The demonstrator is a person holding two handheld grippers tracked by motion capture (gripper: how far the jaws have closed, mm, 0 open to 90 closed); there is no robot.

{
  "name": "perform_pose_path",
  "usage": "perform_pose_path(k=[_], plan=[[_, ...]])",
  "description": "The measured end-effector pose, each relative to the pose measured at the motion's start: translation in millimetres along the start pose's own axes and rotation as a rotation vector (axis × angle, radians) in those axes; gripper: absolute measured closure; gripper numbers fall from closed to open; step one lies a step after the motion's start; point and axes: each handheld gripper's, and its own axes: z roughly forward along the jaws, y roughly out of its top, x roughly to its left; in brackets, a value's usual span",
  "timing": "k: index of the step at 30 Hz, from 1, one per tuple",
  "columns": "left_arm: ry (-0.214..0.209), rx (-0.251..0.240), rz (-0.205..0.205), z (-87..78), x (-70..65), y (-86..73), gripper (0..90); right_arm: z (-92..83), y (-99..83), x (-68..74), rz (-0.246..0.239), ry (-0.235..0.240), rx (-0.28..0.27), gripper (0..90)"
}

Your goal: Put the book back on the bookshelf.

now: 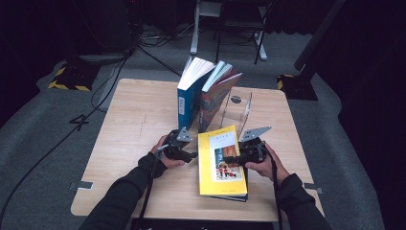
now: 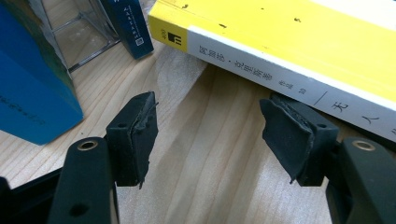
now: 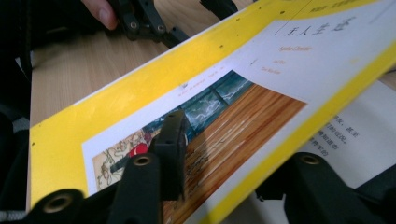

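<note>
On table (image 1: 134, 110), one yellow book (image 1: 221, 163), two upright books (image 1: 206, 93)

Dark long sleeves (image 1: 125, 191) lower frame, both forearms. Each gripper black, topped by a grey three-cornered plate (image 1: 254, 132), black cable trailing toward bottom edge. Left gripper view: black jaws with worn rubber pads (image 2: 140, 135), brass-ringed screw holes (image 2: 87, 145).

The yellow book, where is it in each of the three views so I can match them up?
High view: the yellow book lies flat at the table's near edge, right of centre.
Left gripper view: its spine and cover cross the upper right, beyond the open jaws.
Right gripper view: its front cover fills the middle, one jaw above it and one below.
Shared landmark: the light wooden table, seen in all three.
</note>
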Motion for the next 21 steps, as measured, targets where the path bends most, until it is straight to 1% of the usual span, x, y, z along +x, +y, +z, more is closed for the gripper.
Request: perform_pose_path(k=[3, 5, 6, 7, 9, 10, 12, 16, 18, 20, 21], plan=[[0.001, -0.005, -0.001, -0.6, 0.1, 0.9, 35.0, -2.1, -1.4, 1.0, -0.004, -0.002, -0.039, 70.4], [0.018, -0.025, -0.009, -1.7, 0.8, 2.8, 35.2, -4.1, -2.9, 2.2, -0.003, 0.002, -0.069, 72.2], [0.02, -0.036, -0.017, -2.8, 1.1, 4.4, 36.9, -6.0, -3.6, 3.5, -0.01, 0.001, -0.089, 73.2], [0.013, -0.036, -0.019, -3.6, 2.1, 6.6, 37.0, -8.0, -3.9, 5.3, -0.017, 0.0, -0.111, 74.2], [0.014, -0.044, -0.047, -5.3, 3.6, 10.5, 35.9, -11.4, -3.7, 8.8, -0.042, -0.004, -0.135, 75.1], [0.015, -0.048, -0.049, -6.6, 3.6, 12.1, 35.0, -13.4, -3.5, 10.4, -0.05, -0.005, -0.145, 75.3], [0.012, -0.065, -0.039, -9.0, 3.6, 15.1, 34.7, -17.3, -4.0, 12.4, -0.066, -0.008, -0.161, 75.4], [0.017, -0.088, -0.04, -11.6, 1.9, 18.2, 35.4, -21.8, -5.6, 15.8, -0.074, -0.02, -0.18, 75.6], [0.023, -0.085, -0.02, -13.4, 1.3, 20.6, 35.6, -24.0, -5.1, 18.0, -0.082, -0.027, -0.183, 75.5], [0.029, -0.093, -0.025, -15.8, 1.9, 23.7, 35.9, -25.9, -4.4, 20.0, -0.092, -0.031, -0.187, 75.5], [0.024, -0.103, -0.033, -16.8, 2.1, 25.1, 36.6, -27.5, -4.0, 21.6, -0.097, -0.035, -0.19, 75.5]])
